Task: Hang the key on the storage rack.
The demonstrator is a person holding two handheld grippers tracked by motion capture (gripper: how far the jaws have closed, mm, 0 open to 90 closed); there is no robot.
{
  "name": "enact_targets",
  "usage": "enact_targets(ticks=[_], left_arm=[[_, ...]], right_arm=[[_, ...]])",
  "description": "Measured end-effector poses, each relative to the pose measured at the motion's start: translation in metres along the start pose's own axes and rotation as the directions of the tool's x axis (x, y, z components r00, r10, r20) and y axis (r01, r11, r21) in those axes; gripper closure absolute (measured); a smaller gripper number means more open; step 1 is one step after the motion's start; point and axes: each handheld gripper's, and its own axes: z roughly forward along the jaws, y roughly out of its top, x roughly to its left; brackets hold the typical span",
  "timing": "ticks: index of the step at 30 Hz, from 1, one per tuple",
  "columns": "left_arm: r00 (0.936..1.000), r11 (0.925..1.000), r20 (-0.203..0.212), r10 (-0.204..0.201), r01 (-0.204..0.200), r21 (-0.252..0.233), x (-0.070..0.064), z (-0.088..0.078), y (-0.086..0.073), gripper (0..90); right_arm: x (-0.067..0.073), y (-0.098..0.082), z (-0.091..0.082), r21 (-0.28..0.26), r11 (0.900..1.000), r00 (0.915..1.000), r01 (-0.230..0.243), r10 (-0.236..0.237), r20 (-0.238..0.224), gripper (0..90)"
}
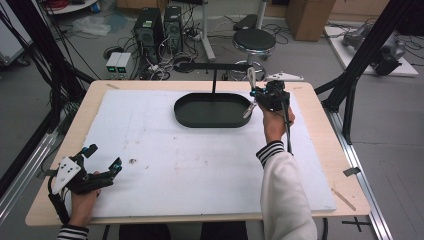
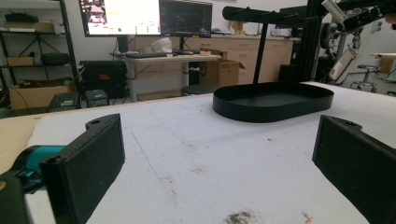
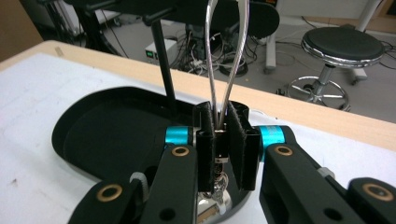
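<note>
Lab clutter behind, PC towers and a stool (image 1: 254, 40) on the floor; wooden table (image 1: 320, 107) carries a white foam sheet (image 1: 175, 165), mostly bare.

High view: black oval tray (image 1: 210, 111) at the far middle, a post rising from it to a crossbar (image 1: 215, 65); right gripper (image 1: 260, 97) hangs over the tray's right end, clamped on a wire loop (image 1: 251, 76) that sticks up past it, a pale tag (image 1: 248, 109) dangling below; left gripper (image 1: 105, 156) rests at the near left corner, well apart.

Left gripper view: jaws spread wide, nothing between them, just sheet ahead; tray (image 2: 273, 100) and crossbar (image 2: 261, 15) beyond; tag (image 2: 343, 65) swings free under the right gripper (image 2: 369, 14), top right.

Right gripper view: pads of the right gripper (image 3: 223, 135) pinched together on the neck of the loop (image 3: 208, 70), both strands rising between them; post (image 3: 166, 70) just left of it, tray (image 3: 107, 135) underneath.

Handling, my read: loop is light, thin, springy, slick metal; it can twist or slide in the pads; the grip at the neck is right, as it leaves the bow open for the bar; the tag will pendulum, so go slow.

Room: open above and to the right; watch the bar end, post and tray rim; table edge is near on the right.
</note>
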Motion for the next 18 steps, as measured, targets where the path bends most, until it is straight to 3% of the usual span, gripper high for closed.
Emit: enact_targets(ticks=[9, 13, 18], left_arm=[[1.0000, 1.0000, -0.001, -0.004, 0.004, -0.004, 0.000, 0.000, 0.000, 2.8], [1.0000, 1.0000, -0.002, -0.005, 0.005, -0.004, 0.000, 0.000, 0.000, 2.8], [1.0000, 1.0000, -0.001, -0.005, 0.005, -0.005, 0.000, 0.000, 0.000, 2.8]], right_arm=[[0.000, 0.016, 0.008, -0.018, 1.000, 0.9998, 0.011, -0.010, 0.019, 82.0], [0.004, 0.026, 0.013, -0.013, 0.999, 0.9985, 0.040, -0.039, 0.038, 82.0], [0.006, 0.024, 0.022, -0.002, 1.000, 0.9983, 0.031, -0.031, 0.050, 82.0]])
